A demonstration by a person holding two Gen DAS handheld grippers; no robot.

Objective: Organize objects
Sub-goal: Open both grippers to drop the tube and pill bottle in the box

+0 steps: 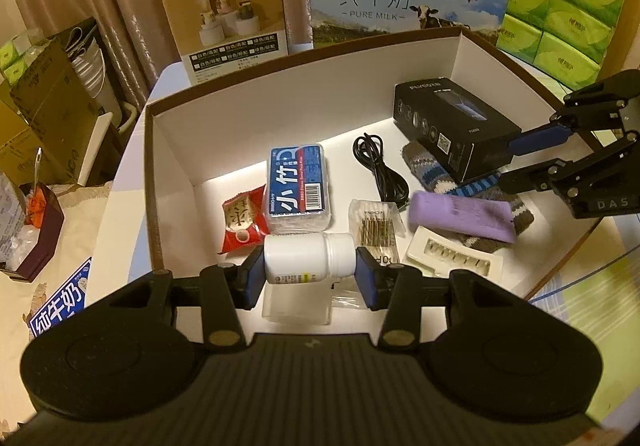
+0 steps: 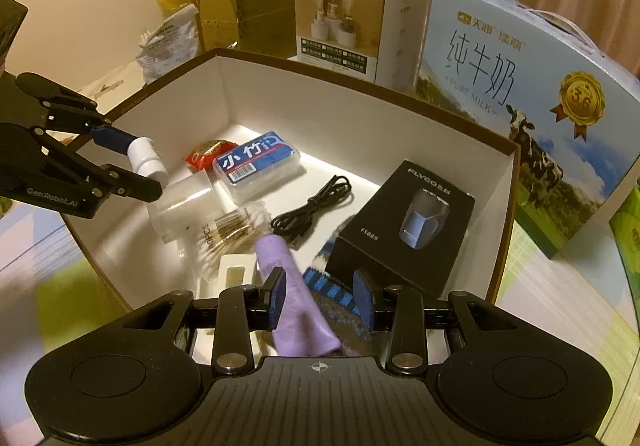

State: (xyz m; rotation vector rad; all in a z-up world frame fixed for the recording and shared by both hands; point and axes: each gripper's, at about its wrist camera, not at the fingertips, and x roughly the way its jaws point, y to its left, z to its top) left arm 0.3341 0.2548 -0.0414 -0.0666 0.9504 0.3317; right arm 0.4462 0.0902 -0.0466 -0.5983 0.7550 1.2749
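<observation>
White plastic bottle pinched sideways between the blue pads of the left gripper, base against one pad and cap against the other, held above the floor of the open cardboard box. Directly beneath: a clear plastic case; just beside it, a cotton swab packet, a red candy wrapper and a blue floss box. Further right, a black cable, a black shaver box, a purple tube lying over a striped knitted sock.

Seen from the right wrist: right gripper spread wide, empty, hovering low over the purple tube and the sock, one pad just beside the tube. Left gripper visible at the far side with the bottle clamped end to end.

Likely risks: smooth round bottle slipping or pivoting out of an end-on pinch if pressure eases; landing on the clear case and rolling. Closing the right claw here could catch tube and sock together, dragging both and nudging the shaver box.
</observation>
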